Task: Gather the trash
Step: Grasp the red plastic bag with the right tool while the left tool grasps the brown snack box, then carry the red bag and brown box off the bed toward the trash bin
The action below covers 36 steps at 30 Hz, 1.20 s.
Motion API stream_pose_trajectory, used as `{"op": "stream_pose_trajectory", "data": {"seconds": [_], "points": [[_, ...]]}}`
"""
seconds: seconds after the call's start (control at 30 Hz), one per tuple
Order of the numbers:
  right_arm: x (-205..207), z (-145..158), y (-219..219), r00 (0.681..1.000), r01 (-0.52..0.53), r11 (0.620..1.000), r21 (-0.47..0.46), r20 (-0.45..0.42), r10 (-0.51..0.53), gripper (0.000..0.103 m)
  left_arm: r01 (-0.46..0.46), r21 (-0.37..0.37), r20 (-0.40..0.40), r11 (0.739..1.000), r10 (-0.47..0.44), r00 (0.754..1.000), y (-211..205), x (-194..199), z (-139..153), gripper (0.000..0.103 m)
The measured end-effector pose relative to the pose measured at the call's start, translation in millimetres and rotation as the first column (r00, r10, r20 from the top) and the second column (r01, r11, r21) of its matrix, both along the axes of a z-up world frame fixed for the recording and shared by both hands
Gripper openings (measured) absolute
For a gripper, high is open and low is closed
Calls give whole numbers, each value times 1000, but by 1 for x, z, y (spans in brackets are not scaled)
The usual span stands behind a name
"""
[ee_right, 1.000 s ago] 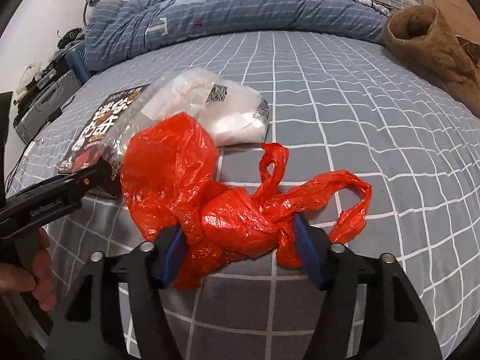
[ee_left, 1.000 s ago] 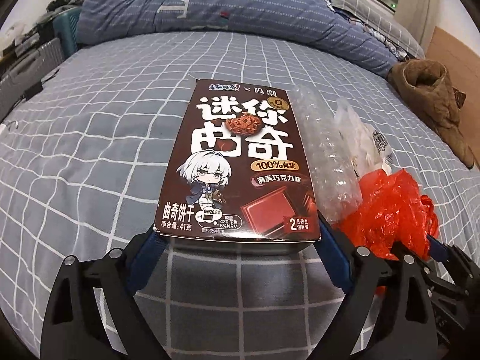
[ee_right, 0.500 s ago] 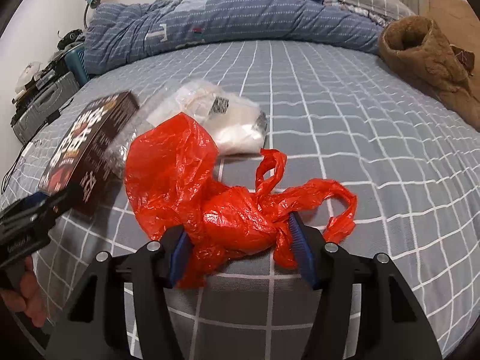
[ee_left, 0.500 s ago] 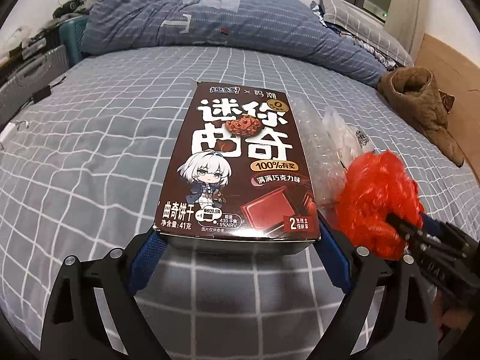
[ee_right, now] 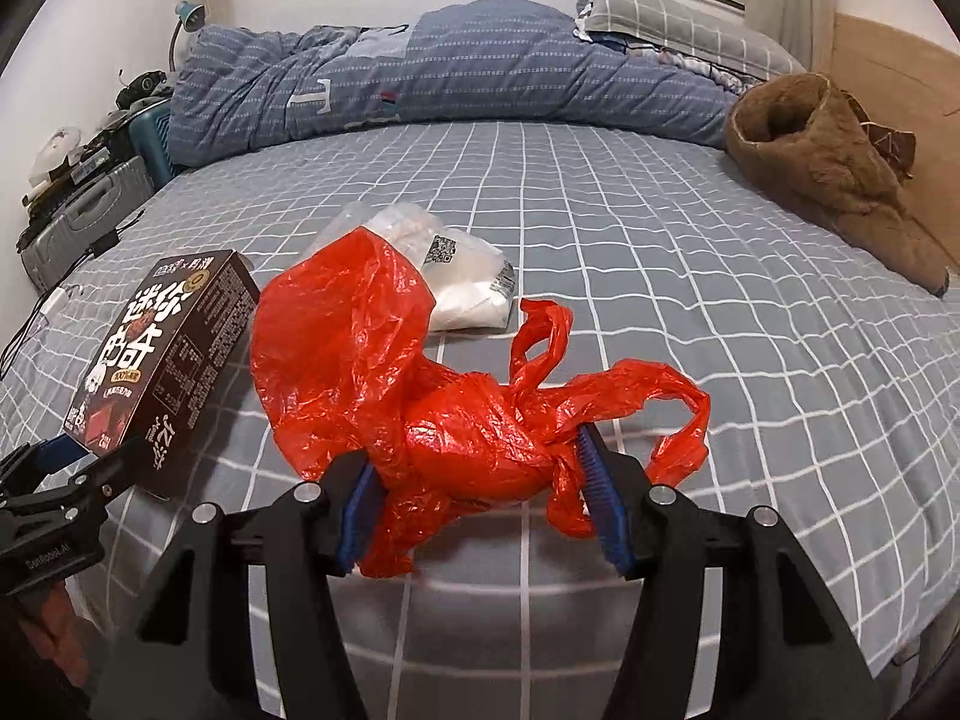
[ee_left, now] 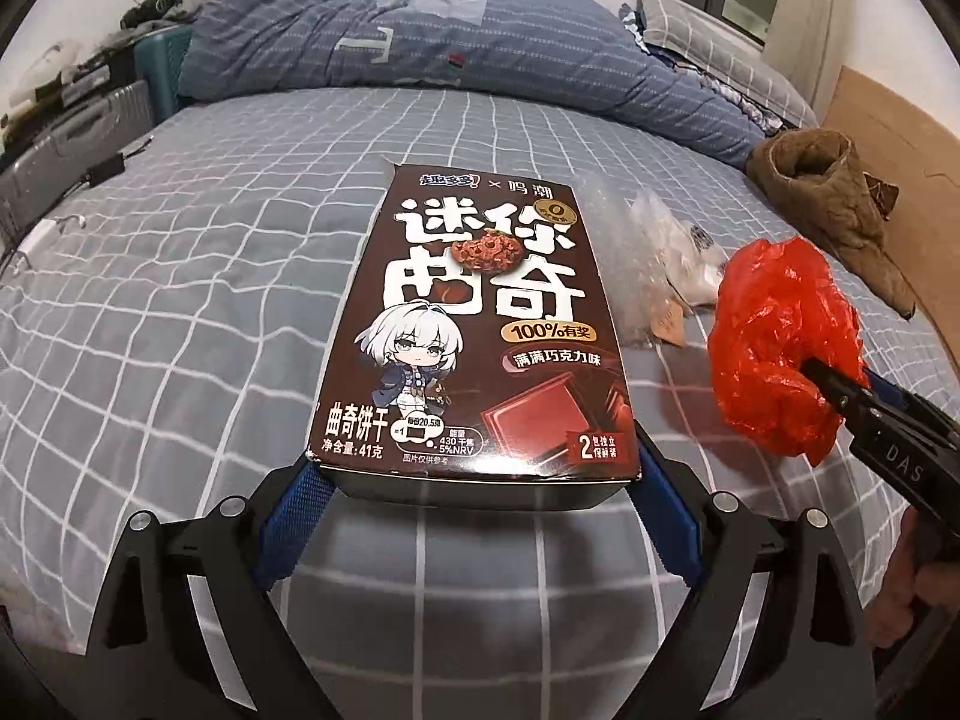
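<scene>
Red plastic bag (ee_right: 420,420) bunched and pinched in right tongs (ee_right: 480,498), lifted off grey checked bed (ee_right: 720,300). Left tongs (ee_left: 474,504) clamp near end of brown cookie box (ee_left: 480,324), box raised at bag's 9 o'clock. Clear wrapper with white contents (ee_right: 456,276) lies on bed at bag's 12 o'clock. Brown coat (ee_right: 828,168) at 2 o'clock, well apart.

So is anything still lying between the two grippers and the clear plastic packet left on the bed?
Nothing visible on the bed blocks the clear packet. But both grippers are full: the left gripper is shut on the cookie box, the right gripper on the red bag, which hangs in front of the packet.
</scene>
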State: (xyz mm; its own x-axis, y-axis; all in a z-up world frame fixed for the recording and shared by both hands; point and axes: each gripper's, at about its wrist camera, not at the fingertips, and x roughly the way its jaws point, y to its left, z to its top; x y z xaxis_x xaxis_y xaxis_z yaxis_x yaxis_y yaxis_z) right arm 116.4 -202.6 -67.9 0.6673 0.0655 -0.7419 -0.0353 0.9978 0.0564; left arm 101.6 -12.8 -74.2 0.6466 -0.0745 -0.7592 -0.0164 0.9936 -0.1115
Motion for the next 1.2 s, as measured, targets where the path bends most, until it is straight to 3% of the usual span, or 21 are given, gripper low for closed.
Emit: {"op": "stream_pose_trajectory", "data": {"seconds": [0.27,0.83,1.2], "points": [[-34,9,3,1000,-8,1000,-10,-15,8,56,3,-5,-15,1000,-3,1000,5,-28,8,89],[-88,77,19,1000,-13,1000,5,-15,13,56,-14,-11,-5,1000,14,1000,4,-85,64,89],[-122,90,30,999,-23,1000,3,-46,24,56,-12,1,-21,1000,12,1000,10,-112,82,89]]}}
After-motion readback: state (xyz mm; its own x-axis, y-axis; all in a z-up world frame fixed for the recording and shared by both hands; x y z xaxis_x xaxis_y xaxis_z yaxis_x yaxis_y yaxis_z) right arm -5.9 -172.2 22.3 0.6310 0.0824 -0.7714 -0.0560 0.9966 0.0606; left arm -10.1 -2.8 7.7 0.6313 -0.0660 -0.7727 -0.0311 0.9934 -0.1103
